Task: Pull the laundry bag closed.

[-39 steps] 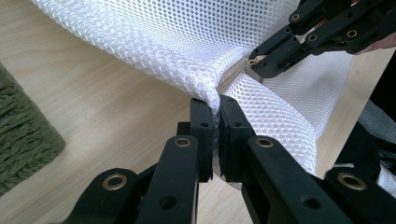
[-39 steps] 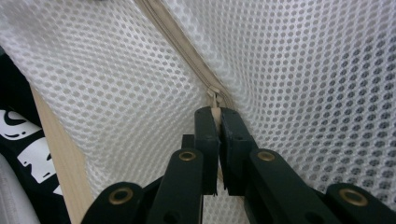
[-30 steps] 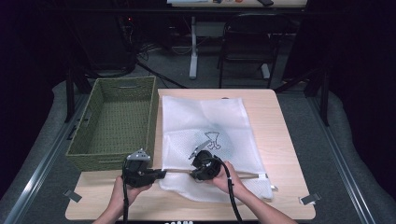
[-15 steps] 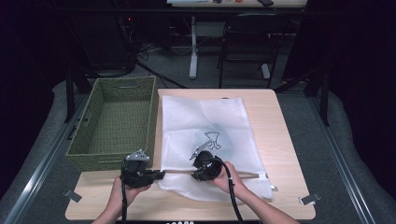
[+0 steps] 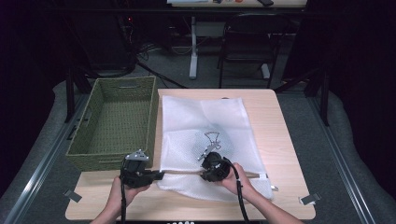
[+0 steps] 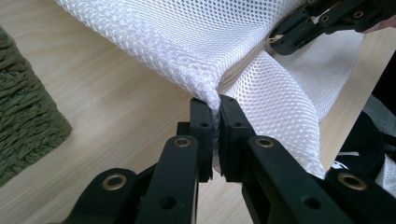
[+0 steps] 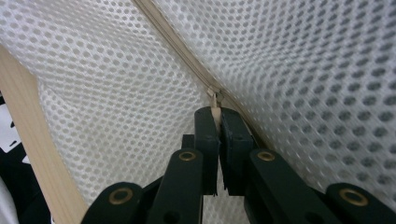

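Observation:
A white mesh zip bag (image 5: pixel 201 119) lies flat on the wooden table (image 5: pixel 280 130), with a dark printed item (image 5: pixel 212 140) showing through it. My left gripper (image 5: pixel 161 174) (image 6: pixel 218 105) is shut on the mesh at the bag's near-left corner (image 6: pixel 208 91), lifting it a little. To its right, my right gripper (image 5: pixel 203 172) (image 7: pixel 218 114) is shut on the small zipper pull (image 7: pixel 214 97) on the beige zipper tape (image 7: pixel 173 42) along the bag's near edge. In the left gripper view, the right gripper (image 6: pixel 280 37) is farther off at the top right.
A green woven basket (image 5: pixel 154 112) stands to the left of the bag, close to my left gripper. Bare table runs to the right of the bag and along the near edge. Chairs and table legs stand on the dark floor beyond.
My right gripper has edged slightly to the right along the bag's near edge. The left gripper has kept still on the corner.

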{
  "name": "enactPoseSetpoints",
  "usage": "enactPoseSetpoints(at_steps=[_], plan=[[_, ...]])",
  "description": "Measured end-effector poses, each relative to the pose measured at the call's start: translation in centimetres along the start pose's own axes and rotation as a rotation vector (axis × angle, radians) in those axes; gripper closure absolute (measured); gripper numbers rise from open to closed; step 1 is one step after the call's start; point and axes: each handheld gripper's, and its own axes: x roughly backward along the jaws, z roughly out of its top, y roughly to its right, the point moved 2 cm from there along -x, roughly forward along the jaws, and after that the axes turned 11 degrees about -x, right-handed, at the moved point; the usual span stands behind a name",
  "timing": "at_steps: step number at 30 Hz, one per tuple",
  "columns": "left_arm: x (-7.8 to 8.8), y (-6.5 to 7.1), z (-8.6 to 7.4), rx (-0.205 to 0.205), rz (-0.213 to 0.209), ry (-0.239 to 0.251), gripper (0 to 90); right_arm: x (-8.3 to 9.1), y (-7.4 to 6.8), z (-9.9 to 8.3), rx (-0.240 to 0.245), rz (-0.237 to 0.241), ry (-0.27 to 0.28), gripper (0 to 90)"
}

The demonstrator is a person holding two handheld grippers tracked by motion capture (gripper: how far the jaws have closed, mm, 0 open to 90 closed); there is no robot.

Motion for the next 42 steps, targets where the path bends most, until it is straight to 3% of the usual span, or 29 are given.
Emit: enactPoseSetpoints(at_steps=[8, 20, 33, 42], plan=[[0.0, -0.1, 0.0, 0.001, -0.003, -0.005, 86.1, 1.1, 0.7, -0.8, -0.012, -0.02, 0.005, 87.1], [-0.3, -0.4, 0.0, -0.004, -0.003, -0.029, 86.1, 2.9, 2.9, -2.2, -0.062, -0.042, 0.027, 87.1], [-0.2, -0.6, -0.1, 0.003, 0.006, -0.027, 86.1, 5.7, 5.5, -4.8, -0.137, -0.114, 0.063, 87.1], [-0.2, -0.6, -0.1, -0.002, 0.002, -0.036, 86.0, 6.7, 7.0, -6.5, -0.17, -0.147, 0.06, 87.0]])
